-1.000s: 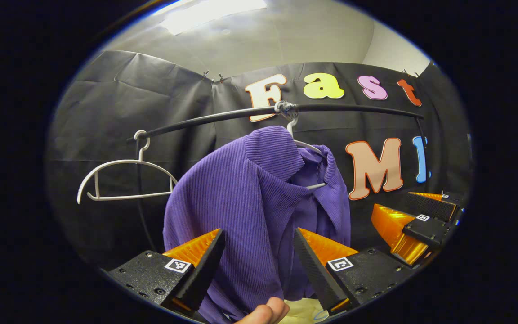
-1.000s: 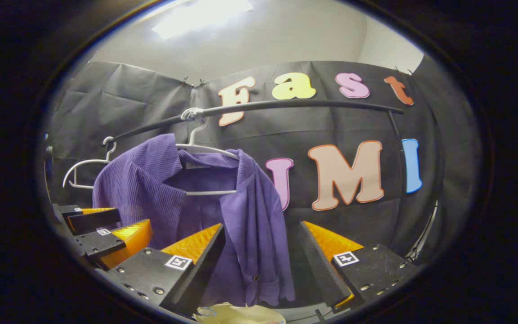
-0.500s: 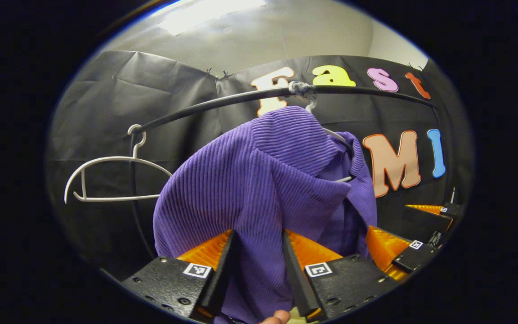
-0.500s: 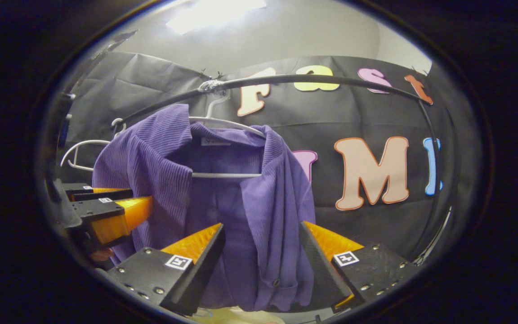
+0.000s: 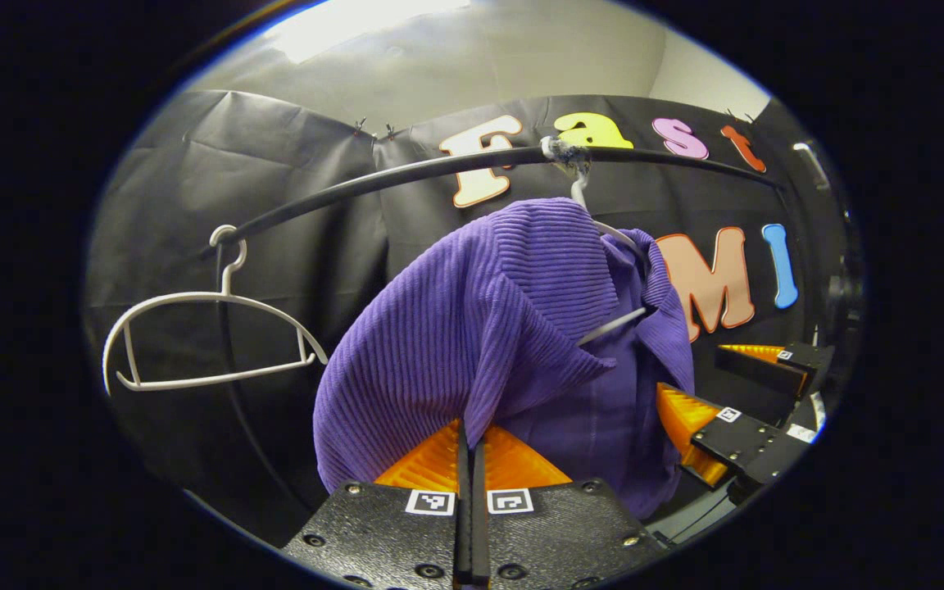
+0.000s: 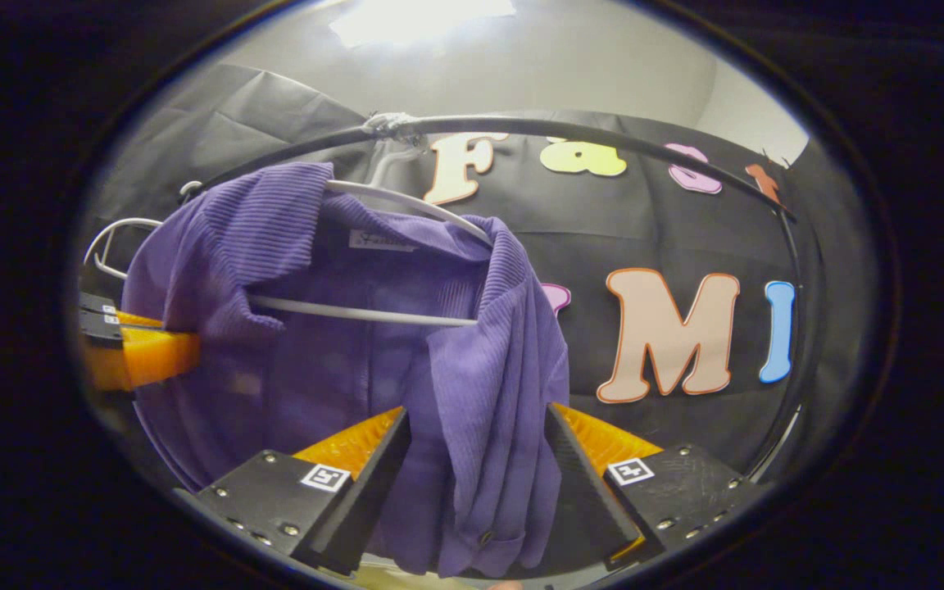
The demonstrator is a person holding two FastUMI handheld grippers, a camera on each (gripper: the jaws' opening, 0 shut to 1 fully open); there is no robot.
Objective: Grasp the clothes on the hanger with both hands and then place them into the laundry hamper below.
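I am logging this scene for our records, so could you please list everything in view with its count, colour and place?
shirt: one, purple, hung on a hanger at mid-rail
hanger: one, white, inside the shirt, hooked on the rail
spare hanger: one, white, bare, at the rail's left end in the left gripper view
rail: one, black, across the top before the black cloth wall
ceiling light: one, white, overhead
left gripper: one, jaws shut on the shirt's left front edge
right gripper: one, jaws open either side of the shirt's right front panel
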